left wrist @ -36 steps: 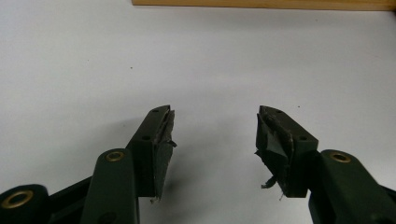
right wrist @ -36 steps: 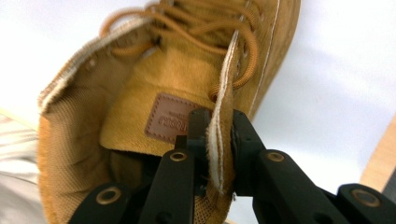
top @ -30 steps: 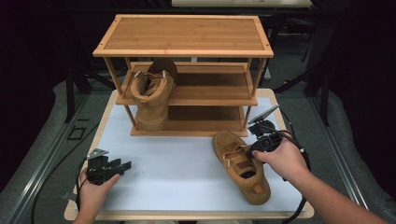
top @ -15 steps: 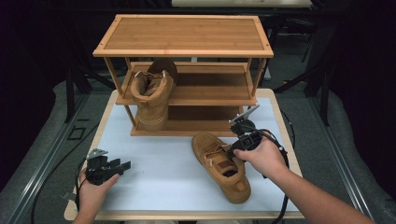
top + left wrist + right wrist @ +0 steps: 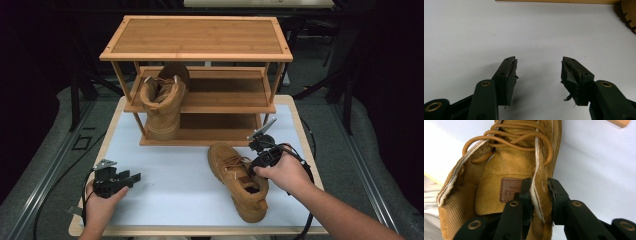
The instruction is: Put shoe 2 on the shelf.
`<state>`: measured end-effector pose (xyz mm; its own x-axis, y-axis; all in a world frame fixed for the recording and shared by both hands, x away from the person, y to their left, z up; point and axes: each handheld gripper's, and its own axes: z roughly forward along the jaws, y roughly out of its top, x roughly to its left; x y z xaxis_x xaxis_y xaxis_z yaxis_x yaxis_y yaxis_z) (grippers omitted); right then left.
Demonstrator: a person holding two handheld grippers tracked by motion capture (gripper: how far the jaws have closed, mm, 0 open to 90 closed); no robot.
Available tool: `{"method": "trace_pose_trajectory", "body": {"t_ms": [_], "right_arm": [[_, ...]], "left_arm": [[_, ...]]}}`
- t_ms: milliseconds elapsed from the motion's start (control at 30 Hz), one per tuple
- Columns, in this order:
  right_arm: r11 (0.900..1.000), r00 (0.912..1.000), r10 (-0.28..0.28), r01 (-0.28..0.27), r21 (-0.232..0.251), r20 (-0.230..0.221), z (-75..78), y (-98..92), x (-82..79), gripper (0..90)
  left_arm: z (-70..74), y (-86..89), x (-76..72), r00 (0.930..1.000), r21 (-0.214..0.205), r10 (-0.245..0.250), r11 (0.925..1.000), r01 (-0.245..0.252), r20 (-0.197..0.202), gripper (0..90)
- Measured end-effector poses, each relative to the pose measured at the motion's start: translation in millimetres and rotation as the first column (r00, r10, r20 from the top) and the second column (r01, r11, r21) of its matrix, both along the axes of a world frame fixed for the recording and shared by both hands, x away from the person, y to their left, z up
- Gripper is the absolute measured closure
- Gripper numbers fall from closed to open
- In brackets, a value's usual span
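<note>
A tan lace-up boot (image 5: 237, 180) lies on the white table (image 5: 175, 200), toe pointing toward the rack. My right gripper (image 5: 252, 171) is at its ankle opening. In the right gripper view the boot's collar flap (image 5: 540, 202) stands between the jaws of that gripper (image 5: 540, 182). The jaws have just been opening, and a thin dark gap shows at the left pad. A matching boot (image 5: 162, 102) stands on the middle shelf of the wooden rack (image 5: 197, 37). My left gripper (image 5: 135, 176) rests open near the table's front left with nothing in it (image 5: 539, 62).
The rack fills the back of the table, its lowest shelf (image 5: 215, 130) bare on the right side. In the left gripper view a boot sole (image 5: 630, 15) shows at the top right corner. Cables trail off both table sides.
The right hand carried the boot leftward across the table, and it now rests there. The left gripper has kept still.
</note>
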<state>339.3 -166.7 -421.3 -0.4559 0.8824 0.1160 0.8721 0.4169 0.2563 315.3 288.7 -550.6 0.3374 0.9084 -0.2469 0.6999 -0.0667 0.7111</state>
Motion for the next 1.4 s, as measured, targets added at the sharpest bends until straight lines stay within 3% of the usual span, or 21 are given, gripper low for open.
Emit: {"method": "trace_pose_trajectory", "body": {"t_ms": [433,1000,1100,1167,1200,1267,1333,1367,1400], "right_arm": [[0.9938,0.9941,0.027,-0.038,-0.104,-0.105,-5.1,-1.0,-8.9,70.5],[0.9921,0.9839,0.016,-0.038,-0.120,-0.178,-6.1,3.6,-10.9,76.6],[0.9958,0.9784,0.006,-0.025,-0.088,-0.207,-6.1,1.5,-9.1,77.4],[0.9991,0.9683,-0.008,-0.003,-0.042,-0.250,-7.3,-1.2,-7.8,77.6],[0.9999,0.9591,-0.015,0.017,0.004,-0.283,-7.3,-2.6,-7.0,77.7],[0.9976,0.9530,-0.027,0.045,0.053,-0.302,-6.3,-2.7,-6.2,77.8],[0.9950,0.9543,-0.046,0.070,0.072,-0.295,-5.7,-2.5,-5.5,77.8],[0.9909,0.9469,-0.050,0.087,0.103,-0.318,-4.7,-4.0,-4.7,77.8],[0.9837,0.9475,-0.066,0.114,0.139,-0.313,-5.9,-4.9,-5.1,77.9]], "left_arm": [[0.2,0.2,-0.3,1.0000,-0.002,0.004,1.0000,-0.004,0.002,45.7],[0.5,0.9,-0.3,1.0000,-0.003,0.004,1.0000,-0.004,0.004,45.7],[0.7,1.2,-0.2,1.0000,-0.002,0.003,1.0000,-0.003,0.004,45.7],[0.4,0.9,0.0,1.0000,-0.004,0.006,1.0000,-0.006,0.004,45.7],[0.4,1.1,0.1,1.0000,0.001,0.004,1.0000,-0.004,0.003,45.7],[0.4,0.6,0.1,1.0000,0.001,0.004,1.0000,-0.004,0.002,45.7],[0.8,0.5,-0.1,1.0000,0.000,0.002,1.0000,-0.002,0.004,45.7],[1.1,0.8,-0.2,1.0000,0.000,0.002,1.0000,-0.002,0.005,45.7],[1.2,1.2,-0.4,1.0000,-0.002,0.005,1.0000,-0.005,0.006,45.7]]}}
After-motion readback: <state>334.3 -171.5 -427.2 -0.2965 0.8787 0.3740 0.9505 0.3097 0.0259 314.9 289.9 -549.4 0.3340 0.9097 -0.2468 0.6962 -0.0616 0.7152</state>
